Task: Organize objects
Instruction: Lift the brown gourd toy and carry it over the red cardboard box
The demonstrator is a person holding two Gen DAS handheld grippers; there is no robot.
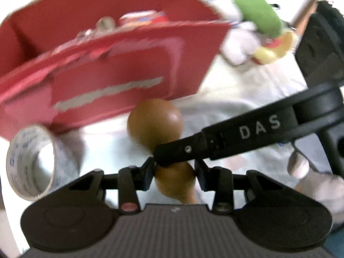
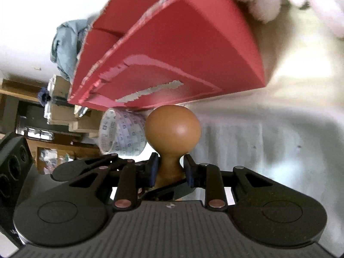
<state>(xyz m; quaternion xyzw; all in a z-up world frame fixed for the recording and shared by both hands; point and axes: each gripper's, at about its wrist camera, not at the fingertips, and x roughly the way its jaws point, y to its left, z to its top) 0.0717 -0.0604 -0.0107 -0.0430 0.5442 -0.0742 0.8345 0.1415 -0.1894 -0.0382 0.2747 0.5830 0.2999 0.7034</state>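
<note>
A brown gourd-shaped wooden piece [image 1: 154, 122] hangs over the white cloth in front of a torn red cardboard box [image 1: 129, 64]. My left gripper [image 1: 174, 172] is shut on its lower bulb, with a pad pressing each side. One finger [image 1: 215, 142] of my right gripper crosses in from the right at the narrow neck. In the right wrist view my right gripper [image 2: 171, 167] is shut on that neck, and the round upper bulb [image 2: 173, 126] stands just beyond the pads. The red box [image 2: 182, 53] looms close above it.
A roll of clear printed tape [image 1: 32, 163] lies left of the gourd, beside the box; it shows behind the bulb as tape [image 2: 122, 135]. A plush toy with a green top [image 1: 258, 15] lies behind right. White cloth [image 2: 268, 139] covers the surface. Wooden furniture [image 2: 32, 107] stands left.
</note>
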